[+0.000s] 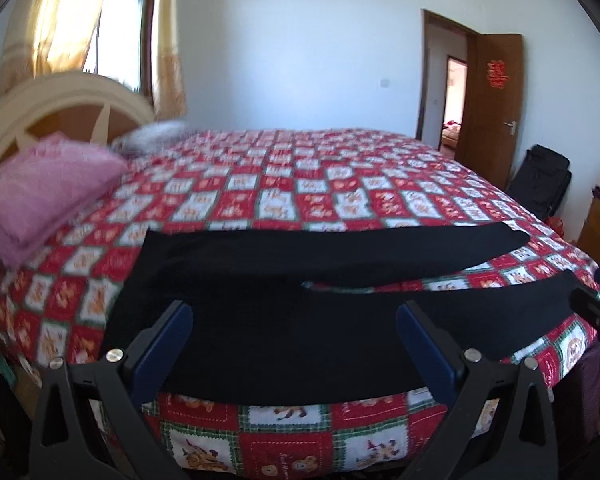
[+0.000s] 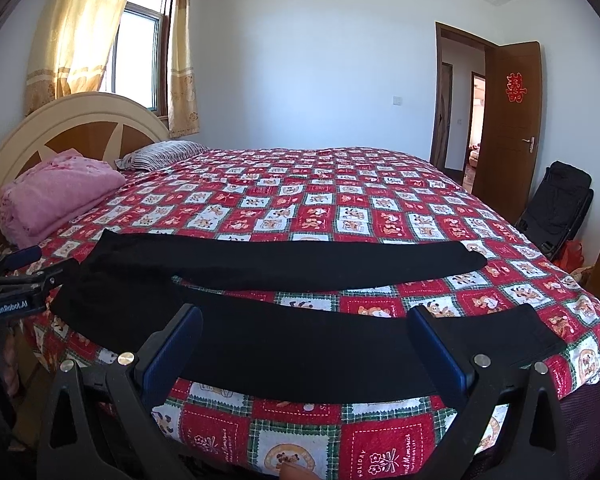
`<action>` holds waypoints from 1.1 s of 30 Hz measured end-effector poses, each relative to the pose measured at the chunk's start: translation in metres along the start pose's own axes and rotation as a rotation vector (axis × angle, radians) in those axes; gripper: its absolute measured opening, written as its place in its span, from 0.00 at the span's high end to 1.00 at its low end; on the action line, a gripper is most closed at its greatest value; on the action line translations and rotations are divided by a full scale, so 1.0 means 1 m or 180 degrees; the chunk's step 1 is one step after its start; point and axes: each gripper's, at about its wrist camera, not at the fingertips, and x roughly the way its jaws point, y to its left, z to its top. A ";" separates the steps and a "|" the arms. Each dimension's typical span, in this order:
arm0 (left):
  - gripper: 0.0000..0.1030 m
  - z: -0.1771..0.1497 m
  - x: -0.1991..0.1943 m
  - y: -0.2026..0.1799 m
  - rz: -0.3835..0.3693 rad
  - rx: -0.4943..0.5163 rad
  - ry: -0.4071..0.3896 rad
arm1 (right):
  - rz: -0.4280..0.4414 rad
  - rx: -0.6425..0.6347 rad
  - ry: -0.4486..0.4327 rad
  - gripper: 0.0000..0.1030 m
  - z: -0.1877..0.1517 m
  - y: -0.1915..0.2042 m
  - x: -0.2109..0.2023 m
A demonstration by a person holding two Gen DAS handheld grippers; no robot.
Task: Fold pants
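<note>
Black pants (image 1: 284,320) lie flat along the near edge of the bed, waist to the left, the two legs spread apart toward the right. My left gripper (image 1: 294,312) hovers open over the waist and hip part, nothing between its blue pads. In the right wrist view the pants (image 2: 300,344) show both legs, and my right gripper (image 2: 304,318) stands open above the near leg close to its cuff. The left gripper (image 2: 24,268) shows at the left edge there; the right gripper (image 1: 598,300) shows at the right edge of the left wrist view.
The bed (image 2: 340,208) carries a red and white checked quilt. A folded pink blanket (image 2: 56,200) and a striped pillow (image 2: 160,154) lie by the headboard. A black folding chair (image 2: 556,208) and an open brown door (image 2: 508,120) stand at the right.
</note>
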 end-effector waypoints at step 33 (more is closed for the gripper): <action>0.69 0.065 0.263 0.229 -0.0168 -0.0523 0.0819 | 0.0087 0.0338 0.0855 0.26 -0.016 -0.068 0.128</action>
